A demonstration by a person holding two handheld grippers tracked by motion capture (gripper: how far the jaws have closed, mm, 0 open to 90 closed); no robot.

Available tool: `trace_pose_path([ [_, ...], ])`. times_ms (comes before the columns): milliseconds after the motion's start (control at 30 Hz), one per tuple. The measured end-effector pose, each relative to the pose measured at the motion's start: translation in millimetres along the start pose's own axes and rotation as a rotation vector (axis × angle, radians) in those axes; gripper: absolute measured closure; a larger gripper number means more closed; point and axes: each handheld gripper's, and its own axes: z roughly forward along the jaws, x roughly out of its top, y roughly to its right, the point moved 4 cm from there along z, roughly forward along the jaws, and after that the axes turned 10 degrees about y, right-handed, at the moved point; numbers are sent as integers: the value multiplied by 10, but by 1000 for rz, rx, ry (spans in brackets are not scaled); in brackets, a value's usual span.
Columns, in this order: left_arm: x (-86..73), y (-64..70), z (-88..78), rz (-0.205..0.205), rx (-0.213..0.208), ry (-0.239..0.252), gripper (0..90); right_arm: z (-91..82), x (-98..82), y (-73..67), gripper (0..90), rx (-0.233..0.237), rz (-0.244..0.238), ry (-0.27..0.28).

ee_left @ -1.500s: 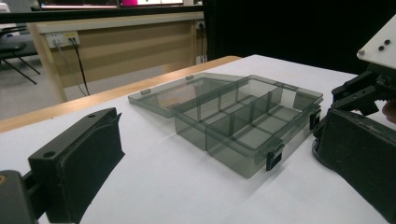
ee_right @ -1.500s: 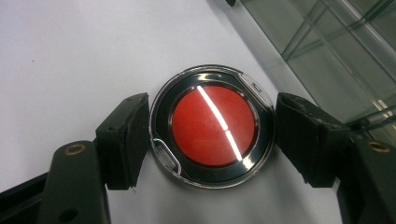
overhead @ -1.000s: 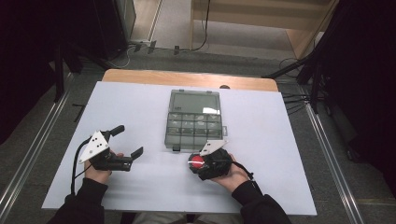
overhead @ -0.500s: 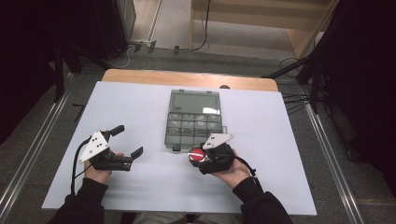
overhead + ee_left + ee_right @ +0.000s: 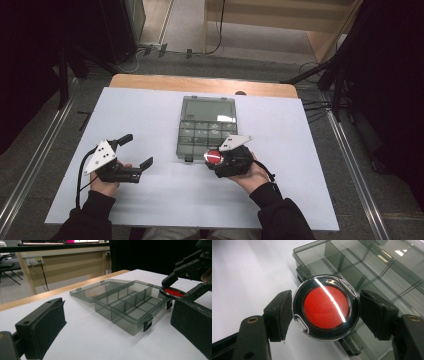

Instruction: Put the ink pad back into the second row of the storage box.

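Observation:
A smoky clear compartment box (image 5: 206,131) lies open mid-table, its lid (image 5: 209,109) folded flat behind it; several empty compartments show (image 5: 130,305) (image 5: 372,272). My right gripper (image 5: 216,157) (image 5: 325,308) is shut on a round case with a red centre and black rim (image 5: 326,307) (image 5: 214,157) (image 5: 173,292), held above the box's near right corner. My left gripper (image 5: 136,151) rests open on the table left of the box, its pads (image 5: 46,325) wide apart with nothing between them.
A white sheet (image 5: 150,115) covers the table, with a wooden edge (image 5: 200,85) at the far side. Cables and dark stands (image 5: 330,75) sit on the floor beyond. Bare sheet lies left and right of the box.
My right gripper has carried the red round case up and forward to the box's near right corner. The left gripper has stayed put.

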Motion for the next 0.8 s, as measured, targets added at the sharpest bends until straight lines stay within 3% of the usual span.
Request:
trace_pose_path([
  [400, 2, -1, -4, 1, 0, -1, 0, 67, 32, 102, 304, -36, 16, -6],
  [800, 1, 0, -2, 3, -1, -1, 0, 86, -6, 290, 304, -105, 61, -7],
])
